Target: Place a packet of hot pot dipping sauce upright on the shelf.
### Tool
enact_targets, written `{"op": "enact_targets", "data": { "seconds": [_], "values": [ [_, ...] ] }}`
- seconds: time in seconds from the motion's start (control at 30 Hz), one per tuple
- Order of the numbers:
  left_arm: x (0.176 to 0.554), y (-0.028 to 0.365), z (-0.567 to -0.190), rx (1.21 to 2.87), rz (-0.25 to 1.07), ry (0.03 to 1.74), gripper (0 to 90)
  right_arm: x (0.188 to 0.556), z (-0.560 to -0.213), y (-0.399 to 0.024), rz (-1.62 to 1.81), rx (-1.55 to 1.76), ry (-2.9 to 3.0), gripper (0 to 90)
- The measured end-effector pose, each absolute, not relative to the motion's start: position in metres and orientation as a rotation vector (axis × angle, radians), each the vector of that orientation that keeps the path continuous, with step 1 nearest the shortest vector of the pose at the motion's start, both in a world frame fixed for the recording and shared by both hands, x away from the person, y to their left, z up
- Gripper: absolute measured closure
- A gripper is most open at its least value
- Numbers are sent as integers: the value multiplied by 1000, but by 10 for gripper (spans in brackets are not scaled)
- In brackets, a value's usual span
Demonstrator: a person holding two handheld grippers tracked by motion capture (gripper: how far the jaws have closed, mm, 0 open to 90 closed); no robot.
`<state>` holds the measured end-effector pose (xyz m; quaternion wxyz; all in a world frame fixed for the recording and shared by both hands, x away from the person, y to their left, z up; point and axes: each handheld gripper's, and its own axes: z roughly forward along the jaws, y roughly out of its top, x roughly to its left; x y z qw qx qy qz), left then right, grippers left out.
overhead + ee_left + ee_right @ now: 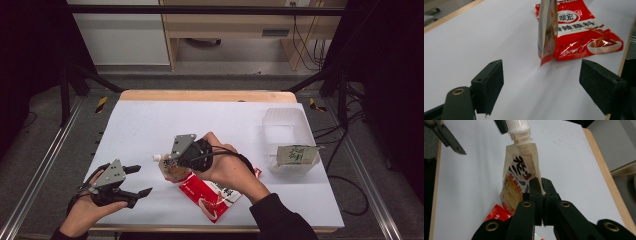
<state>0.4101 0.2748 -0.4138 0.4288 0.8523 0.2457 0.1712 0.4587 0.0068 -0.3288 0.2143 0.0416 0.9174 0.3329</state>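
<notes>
A beige spouted pouch (172, 170) with a white cap (156, 157) hangs just above the white table, held near its edge by my right gripper (175, 161), which is shut on it. In the right gripper view the jaws (540, 185) pinch the pouch (517, 177) at its side, spout pointing away. A red sauce packet (212, 196) lies flat under that hand. My left gripper (143, 181) stands open at the table's front left, nothing between its pads. The left gripper view looks between the wide jaws (544, 83) at the pouch edge-on (547, 35) and the red packet (586, 32).
A clear plastic bin (284, 125) stands at the right of the table with a green-and-white pack (298, 155) at its near end. The wooden table edge (205, 95) runs along the far side. Metal frame rails flank the table.
</notes>
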Motion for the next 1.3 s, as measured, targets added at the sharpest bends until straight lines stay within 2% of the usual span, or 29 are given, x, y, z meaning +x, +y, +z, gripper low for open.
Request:
{"op": "enact_targets", "data": {
  "seconds": [0.3, 0.57, 1.3],
  "values": [
    [418, 291, -443, 2130, 434, 753, 185, 466, -314, -8, 901, 144, 2489, 891],
    [420, 296, -447, 2138, 451, 812, 122, 468, -304, -24, 861, 151, 2447, 890],
    [421, 294, -452, 2179, 448, 816, 113, 467, -279, -101, 787, 272, 2303, 890]
  ]
}}
